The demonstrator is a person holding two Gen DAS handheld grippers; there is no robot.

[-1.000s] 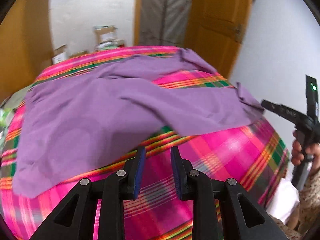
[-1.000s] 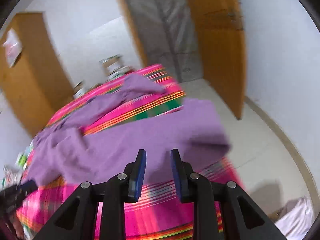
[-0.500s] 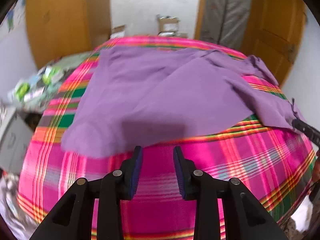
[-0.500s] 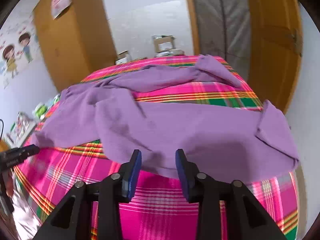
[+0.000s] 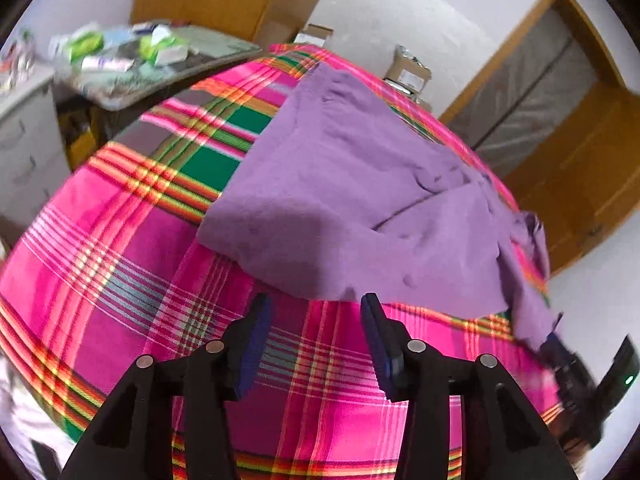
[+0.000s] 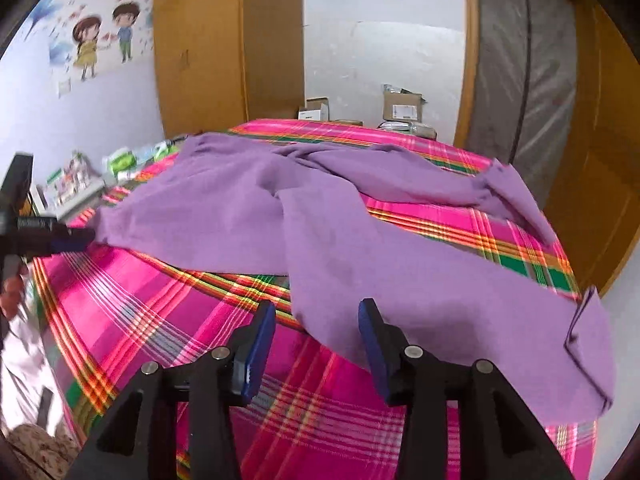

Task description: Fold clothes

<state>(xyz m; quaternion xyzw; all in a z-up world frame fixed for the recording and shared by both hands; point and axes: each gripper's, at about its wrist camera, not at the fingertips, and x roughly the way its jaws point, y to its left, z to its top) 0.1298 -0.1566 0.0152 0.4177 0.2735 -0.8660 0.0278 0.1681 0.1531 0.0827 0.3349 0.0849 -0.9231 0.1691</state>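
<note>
A purple garment [image 5: 352,196] lies spread and wrinkled on a bed with a pink plaid cover [image 5: 132,264]. It also shows in the right wrist view [image 6: 320,216], one end hanging near the bed's right edge. My left gripper [image 5: 314,312] is open and empty just before the garment's near hem. My right gripper [image 6: 316,316] is open and empty, its jaws standing either side of the near edge of the cloth without touching it. The left gripper shows at the far left in the right wrist view [image 6: 72,240], by the garment's corner.
A cluttered side table [image 5: 132,60] and white drawers [image 5: 24,140] stand left of the bed. Cardboard boxes [image 6: 400,110] sit beyond the bed's far end. A wooden wardrobe [image 6: 200,48] and a wooden door [image 6: 592,184] flank the room. The bed cover [image 6: 160,312] fills the foreground.
Both grippers have opened wider and moved closer to the garment's near edge. The left view has swung left toward the garment's left corner; the right view has swung toward the bed's middle.
</note>
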